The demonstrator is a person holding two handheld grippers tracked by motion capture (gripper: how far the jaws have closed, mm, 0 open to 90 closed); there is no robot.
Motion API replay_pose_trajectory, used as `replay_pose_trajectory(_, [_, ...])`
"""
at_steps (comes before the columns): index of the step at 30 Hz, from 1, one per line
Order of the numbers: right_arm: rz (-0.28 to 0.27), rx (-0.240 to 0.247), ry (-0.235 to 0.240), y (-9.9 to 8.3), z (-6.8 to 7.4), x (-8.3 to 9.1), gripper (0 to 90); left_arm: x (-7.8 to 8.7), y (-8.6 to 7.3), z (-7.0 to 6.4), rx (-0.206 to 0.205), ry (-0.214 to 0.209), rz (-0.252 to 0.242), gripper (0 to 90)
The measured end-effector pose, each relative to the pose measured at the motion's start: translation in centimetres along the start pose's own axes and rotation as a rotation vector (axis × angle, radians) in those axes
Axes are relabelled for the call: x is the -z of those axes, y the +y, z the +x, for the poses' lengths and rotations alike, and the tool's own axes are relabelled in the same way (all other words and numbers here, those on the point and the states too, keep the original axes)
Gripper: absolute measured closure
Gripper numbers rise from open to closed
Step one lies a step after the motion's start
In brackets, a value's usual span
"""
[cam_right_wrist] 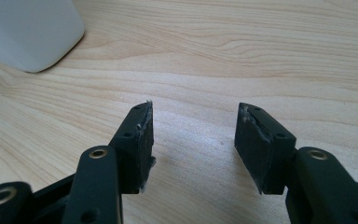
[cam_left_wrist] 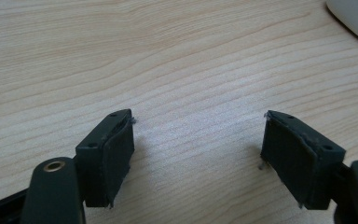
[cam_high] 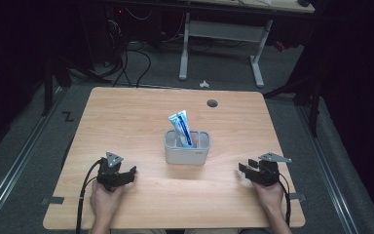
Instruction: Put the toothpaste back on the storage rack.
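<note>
A grey two-compartment holder [cam_high: 187,148] stands near the middle of the wooden table [cam_high: 126,117]. A blue and white toothpaste tube [cam_high: 181,127] leans upright in its left compartment. My left gripper [cam_high: 126,174] rests on the table to the holder's front left, open, with bare wood between its jaws [cam_left_wrist: 198,140]. My right gripper [cam_high: 244,170] rests to the holder's front right, also open and empty [cam_right_wrist: 193,126]. A corner of the holder [cam_left_wrist: 354,18] shows at the top right of the left gripper view. The holder's rounded corner [cam_right_wrist: 28,32] sits at the top left of the right gripper view.
A round cable hole [cam_high: 212,103] lies near the table's far edge. Beyond the table stand a white desk frame [cam_high: 221,34] and cables on the grey floor [cam_high: 131,63]. Metal floor rails [cam_high: 19,156] run along both sides.
</note>
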State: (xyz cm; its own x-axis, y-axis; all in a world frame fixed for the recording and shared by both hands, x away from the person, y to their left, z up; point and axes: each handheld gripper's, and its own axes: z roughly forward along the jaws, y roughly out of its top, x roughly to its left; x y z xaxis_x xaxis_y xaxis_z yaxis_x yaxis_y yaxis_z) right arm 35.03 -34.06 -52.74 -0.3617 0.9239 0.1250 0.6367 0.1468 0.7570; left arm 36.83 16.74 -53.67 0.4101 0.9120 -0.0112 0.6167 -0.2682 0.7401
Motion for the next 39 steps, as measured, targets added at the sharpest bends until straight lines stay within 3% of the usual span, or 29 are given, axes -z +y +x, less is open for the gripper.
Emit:
replay_pose_trajectory(19, [0.033,0.037,-0.045,0.1,0.5,-0.5,45.9,0.0,0.0,0.0,0.0,0.0,0.0,25.6])
replay_pose_trajectory(25, [0.048,0.114,-0.097,0.1,1.3,-0.8,43.9,0.0,0.0,0.0,0.0,0.001,0.0,25.6])
replay_pose_trajectory(39, [0.049,0.105,-0.094,0.1,1.2,-0.9,42.2,0.0,0.0,0.0,0.001,0.001,0.0,25.6])
